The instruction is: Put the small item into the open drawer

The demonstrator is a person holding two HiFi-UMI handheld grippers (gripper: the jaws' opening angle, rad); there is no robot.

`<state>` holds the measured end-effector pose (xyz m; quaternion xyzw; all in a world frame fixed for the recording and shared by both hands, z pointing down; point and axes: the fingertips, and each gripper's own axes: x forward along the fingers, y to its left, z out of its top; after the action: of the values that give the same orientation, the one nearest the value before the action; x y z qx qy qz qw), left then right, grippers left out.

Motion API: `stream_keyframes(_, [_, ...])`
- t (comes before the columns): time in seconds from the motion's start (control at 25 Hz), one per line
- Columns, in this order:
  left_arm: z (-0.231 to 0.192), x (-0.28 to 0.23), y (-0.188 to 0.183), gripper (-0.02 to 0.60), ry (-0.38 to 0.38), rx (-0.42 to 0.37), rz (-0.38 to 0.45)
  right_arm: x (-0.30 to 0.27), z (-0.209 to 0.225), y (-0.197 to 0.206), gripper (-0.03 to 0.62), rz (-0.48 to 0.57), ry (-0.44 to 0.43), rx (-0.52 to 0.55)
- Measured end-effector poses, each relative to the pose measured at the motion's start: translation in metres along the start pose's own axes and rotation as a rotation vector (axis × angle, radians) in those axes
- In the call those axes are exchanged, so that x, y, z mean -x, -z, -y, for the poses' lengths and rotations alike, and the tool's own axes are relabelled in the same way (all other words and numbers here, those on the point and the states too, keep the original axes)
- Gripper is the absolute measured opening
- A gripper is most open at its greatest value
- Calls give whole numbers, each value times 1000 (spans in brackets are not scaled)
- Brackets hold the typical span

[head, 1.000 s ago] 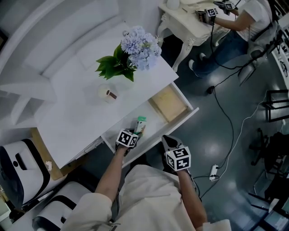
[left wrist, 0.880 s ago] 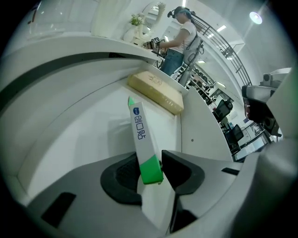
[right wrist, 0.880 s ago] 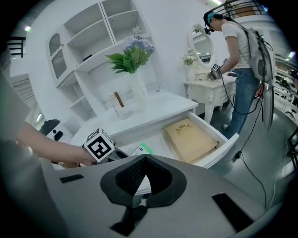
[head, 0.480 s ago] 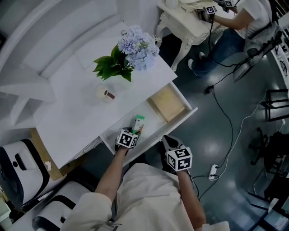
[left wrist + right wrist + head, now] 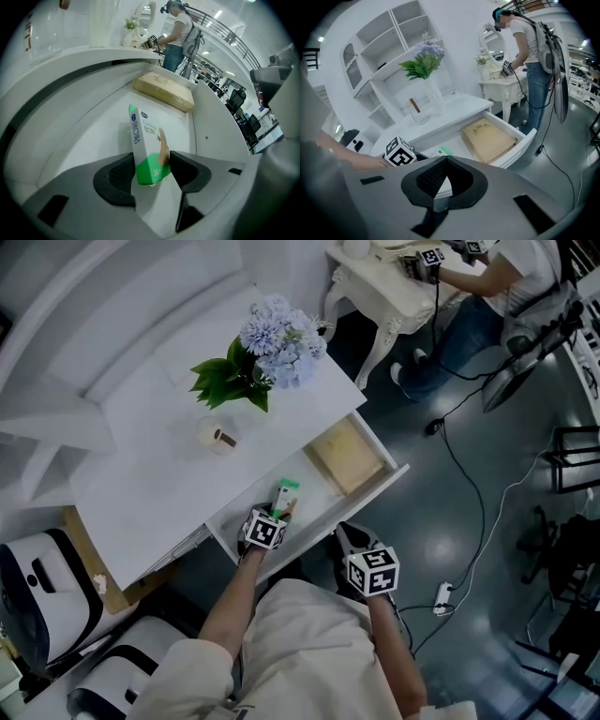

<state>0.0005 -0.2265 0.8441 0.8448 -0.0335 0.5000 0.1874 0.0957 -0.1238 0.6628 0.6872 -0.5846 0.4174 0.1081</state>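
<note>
The small item, a white and green box (image 5: 285, 494), stands tilted on the floor of the open drawer (image 5: 377, 490) at its left end. In the left gripper view the box (image 5: 144, 140) is between the jaws of my left gripper (image 5: 152, 171), which are opening and no longer clamp it. From the head view, the left gripper (image 5: 279, 513) reaches into the drawer over its front edge. My right gripper (image 5: 349, 538) hangs in front of the drawer, outside it, with its jaws (image 5: 447, 161) shut on nothing.
A flat tan box (image 5: 349, 454) lies at the drawer's right end. On the white desk top stand a vase of blue flowers (image 5: 267, 348) and a small round cup (image 5: 216, 435). A person (image 5: 487, 287) works at another table behind. A cable and power strip (image 5: 442, 596) lie on the floor.
The left gripper's jaws have widened around the box, which has settled slightly lower into the drawer. The right gripper has stayed where it was.
</note>
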Motion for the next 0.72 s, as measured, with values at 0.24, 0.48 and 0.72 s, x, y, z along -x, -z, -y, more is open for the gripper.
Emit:
stream_keyframes(0.24, [-10, -8, 5, 272, -43, 22, -17, 1, 6, 2, 26, -3, 4, -4])
stream_keyframes(0.48, [-13, -8, 5, 273, -57, -11, -22, 3, 6, 10, 26, -21, 2, -3])
stream_keyframes(0.72, [-11, -6, 3, 272, -81, -28, -34, 2, 4, 9, 25, -16, -15, -3])
